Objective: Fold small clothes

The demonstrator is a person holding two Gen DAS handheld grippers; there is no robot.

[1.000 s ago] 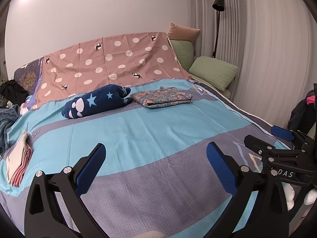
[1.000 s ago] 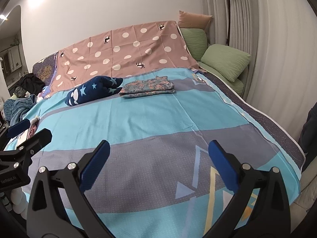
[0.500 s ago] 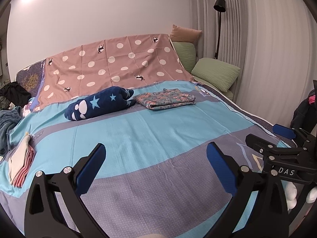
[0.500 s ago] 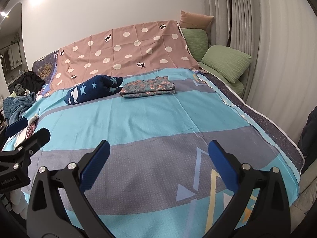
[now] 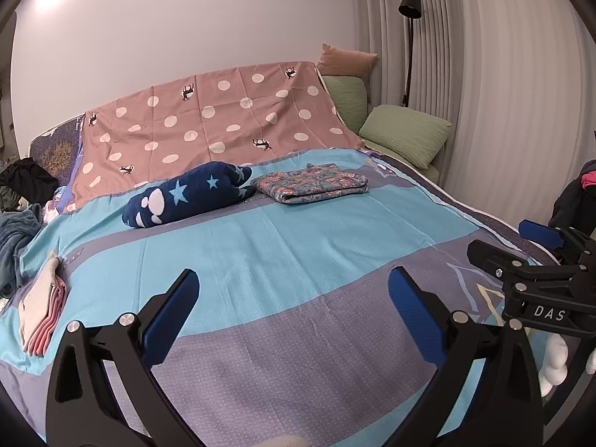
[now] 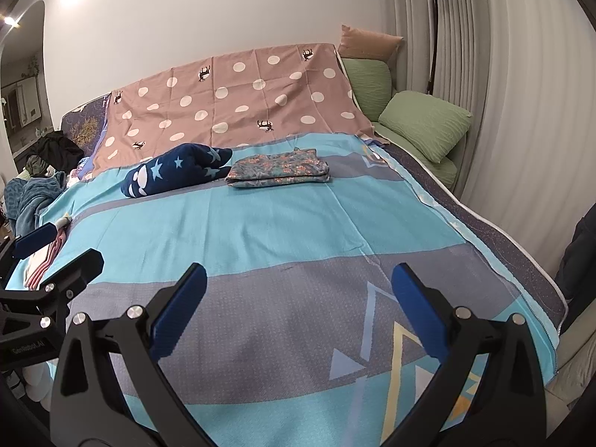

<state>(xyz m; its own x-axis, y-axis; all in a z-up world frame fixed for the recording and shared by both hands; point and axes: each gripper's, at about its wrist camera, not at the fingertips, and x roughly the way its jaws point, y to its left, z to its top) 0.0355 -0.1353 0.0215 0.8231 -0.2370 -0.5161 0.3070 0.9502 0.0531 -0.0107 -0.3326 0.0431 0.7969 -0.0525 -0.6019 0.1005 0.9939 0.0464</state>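
- Both views are drifting slightly rightward across the bed [image 5: 298, 253] since earlier.
- Left gripper [image 5: 290, 298] and right gripper [image 6: 298, 290] are hovering, jaws wide, empty.
- Folded floral garment [image 5: 311, 182] is lying far off beside the starred blanket [image 5: 186, 193]; pink clothes stack [image 5: 39, 309] is sitting at the left edge.

Left gripper [image 5: 290, 309]: hovering above the bed, fingers [image 5: 171, 313] spreading wide, gripping nothing. Right gripper [image 6: 298, 305]: hovering level beside it, blue-padded fingers [image 6: 419, 313] likewise standing far apart, empty. Each gripper is appearing at the edge of the other's view: the two are pointing the same way, side by side, not touching.
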